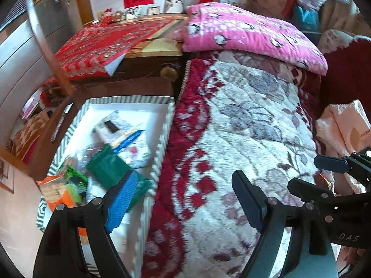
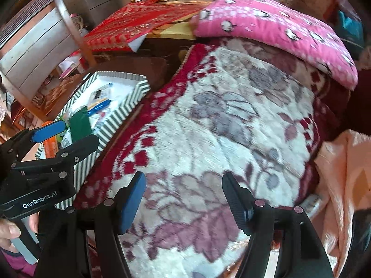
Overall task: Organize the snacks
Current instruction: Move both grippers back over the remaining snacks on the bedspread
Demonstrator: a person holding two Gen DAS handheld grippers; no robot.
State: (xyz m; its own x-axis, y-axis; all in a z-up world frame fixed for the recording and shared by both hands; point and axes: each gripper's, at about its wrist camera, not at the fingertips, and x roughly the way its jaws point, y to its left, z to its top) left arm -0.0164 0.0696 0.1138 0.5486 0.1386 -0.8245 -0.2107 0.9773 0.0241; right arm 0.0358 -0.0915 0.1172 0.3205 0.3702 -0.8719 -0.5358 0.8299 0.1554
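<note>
A flowered blanket (image 1: 243, 134) in white and dark red is covering the bed, w/ a pink pillow (image 1: 250, 34) lying at its far end and a red cloth (image 1: 111, 44) spread over the wooden top beyond. A striped box (image 1: 162, 139) is sitting at the blanket's left edge, touching it. Snacks are lying inside: a green packet (image 1: 106, 169), an orange packet (image 1: 55, 192), a white pack (image 1: 129, 143) w/ blue trim.

Left gripper (image 1: 183, 199) is hanging over the box's right wall and the blanket edge, jaws standing wide apart, nothing btwn them. Right gripper (image 2: 183, 199) is hanging over the bare blanket, jaws also parted, holding nothing. Both views are blurring a bit. A peach cloth (image 2: 343, 185) is lying at the right.
</note>
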